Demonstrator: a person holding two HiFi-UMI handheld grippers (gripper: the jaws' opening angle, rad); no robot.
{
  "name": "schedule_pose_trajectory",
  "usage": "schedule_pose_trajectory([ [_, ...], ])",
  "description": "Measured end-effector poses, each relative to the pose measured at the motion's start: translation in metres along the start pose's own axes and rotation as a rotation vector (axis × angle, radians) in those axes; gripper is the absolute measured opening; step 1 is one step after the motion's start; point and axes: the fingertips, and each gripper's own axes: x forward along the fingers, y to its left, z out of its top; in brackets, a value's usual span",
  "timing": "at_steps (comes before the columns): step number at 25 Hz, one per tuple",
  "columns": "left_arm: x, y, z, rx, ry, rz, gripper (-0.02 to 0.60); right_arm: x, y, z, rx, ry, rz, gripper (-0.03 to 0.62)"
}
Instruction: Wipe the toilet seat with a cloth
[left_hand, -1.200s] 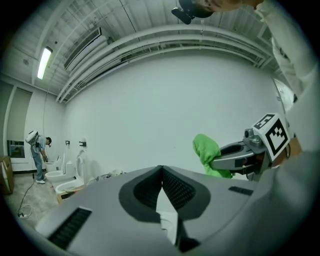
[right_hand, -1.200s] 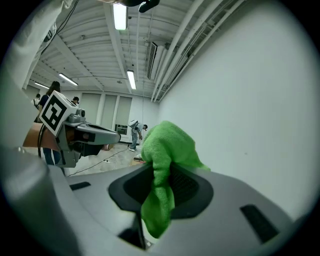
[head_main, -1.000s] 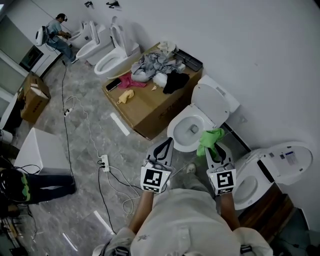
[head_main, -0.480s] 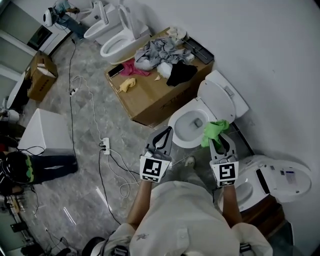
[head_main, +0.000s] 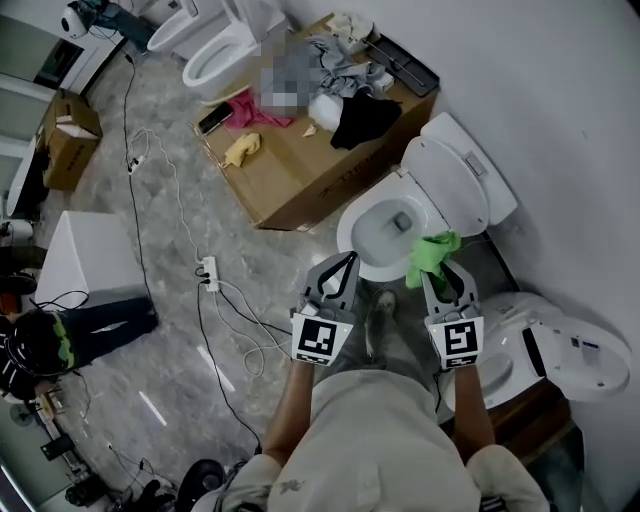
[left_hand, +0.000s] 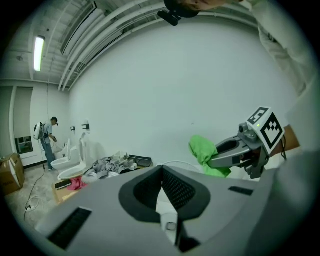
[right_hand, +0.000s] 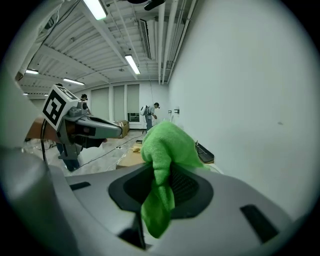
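A white toilet stands in front of me with its lid (head_main: 462, 182) raised and its seat (head_main: 350, 240) down around the bowl. My right gripper (head_main: 436, 268) is shut on a green cloth (head_main: 432, 254), which hangs over the seat's right front edge. In the right gripper view the green cloth (right_hand: 164, 150) bunches out between the jaws. My left gripper (head_main: 343, 266) is held over the seat's front rim, shut with nothing in it. The left gripper view shows its pads (left_hand: 176, 189) meeting at the tip, with the right gripper (left_hand: 239, 150) and the cloth (left_hand: 204, 152) beside it.
A second white toilet (head_main: 565, 345) stands close on my right. A cardboard box (head_main: 300, 175) with a pile of clothes (head_main: 345, 105) lies left of the open toilet. Cables and a power strip (head_main: 208, 272) cross the floor at left. A wall runs behind the toilets.
The head view has swung, so the box and toilets shifted in the picture. Both grippers keep their stance at the toilet's front, and the right one still holds the cloth.
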Motion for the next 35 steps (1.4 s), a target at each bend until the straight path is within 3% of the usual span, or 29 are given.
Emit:
schedule_pose_trajectory([
  [6,0.042,0.025,-0.041,-0.089,0.024,-0.019,0.012,0.043,-0.006,-0.019,-0.02,0.054,-0.009,0.097],
  [14,0.1,0.061,-0.085,-0.154,0.01,-0.044,0.012,0.106,-0.028,-0.06,0.03,0.109,-0.071,0.097],
  [23,0.15,0.1,-0.151,-0.19,0.055,-0.042,0.012,0.17,-0.048,-0.124,0.067,0.178,-0.134,0.097],
  [35,0.213,0.108,-0.223,-0.215,0.103,-0.099,0.012,0.241,-0.078,-0.205,0.103,0.262,-0.158,0.097],
])
